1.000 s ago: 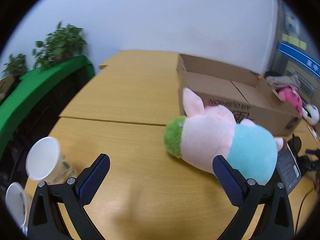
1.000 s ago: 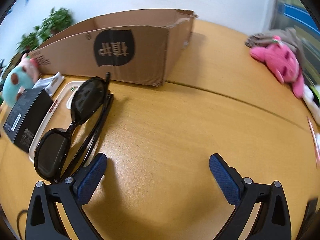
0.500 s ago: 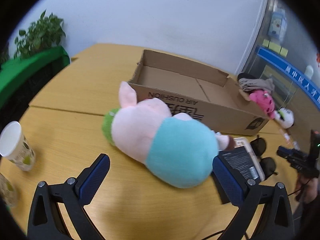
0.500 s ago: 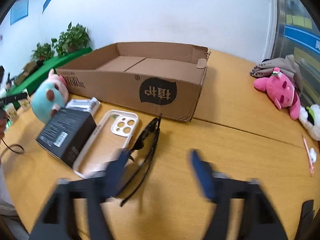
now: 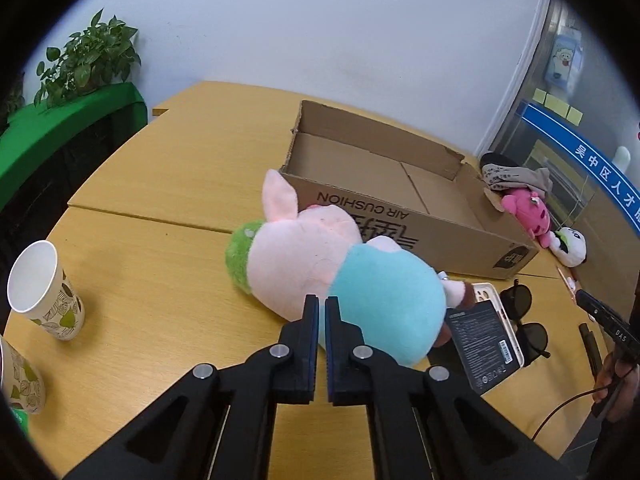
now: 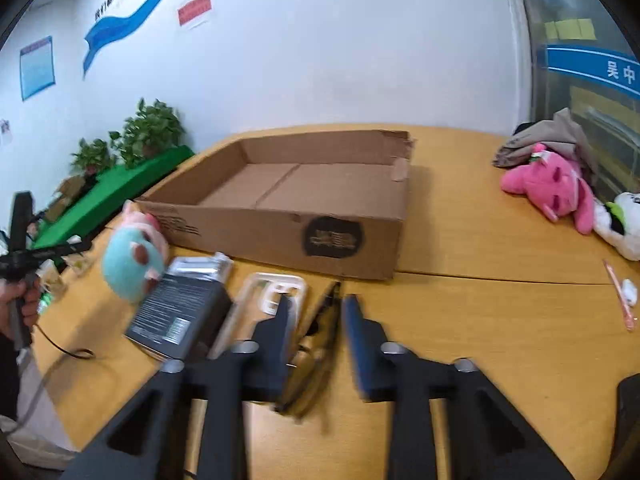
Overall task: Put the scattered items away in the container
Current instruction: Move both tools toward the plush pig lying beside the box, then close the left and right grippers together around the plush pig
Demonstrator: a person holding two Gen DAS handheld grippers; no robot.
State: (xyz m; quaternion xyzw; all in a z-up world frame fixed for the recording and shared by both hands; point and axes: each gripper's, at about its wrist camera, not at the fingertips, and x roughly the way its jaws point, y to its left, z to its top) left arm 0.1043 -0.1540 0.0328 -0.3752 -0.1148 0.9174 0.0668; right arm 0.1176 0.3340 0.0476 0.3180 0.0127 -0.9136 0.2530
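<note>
The open cardboard box (image 5: pixel 380 216) (image 6: pixel 280 232) stands on the wooden table. A pink and teal plush pig (image 5: pixel 320 256) (image 6: pixel 128 260) lies in front of its long wall. My left gripper (image 5: pixel 322 312) is shut just short of the pig, with nothing seen between its pads. Black sunglasses (image 5: pixel 520 312) (image 6: pixel 320 336) lie on the table beside a white phone case (image 6: pixel 276 284) and a black carton (image 5: pixel 484 344) (image 6: pixel 176 316). My right gripper (image 6: pixel 316 312) hovers over the sunglasses, blurred. Its jaws are closing, and a gap still shows between them.
A pink plush (image 5: pixel 524 208) (image 6: pixel 548 188) and a white plush (image 5: pixel 570 246) (image 6: pixel 620 224) lie right of the box, under a grey cloth (image 6: pixel 548 140). Paper cups (image 5: pixel 44 292) stand at the table's left edge. Potted plants (image 5: pixel 88 60) sit on a green ledge.
My left jaws have gone from wide open to shut in front of the pig. My right gripper has risen and pulled back from the sunglasses while its jaws narrowed.
</note>
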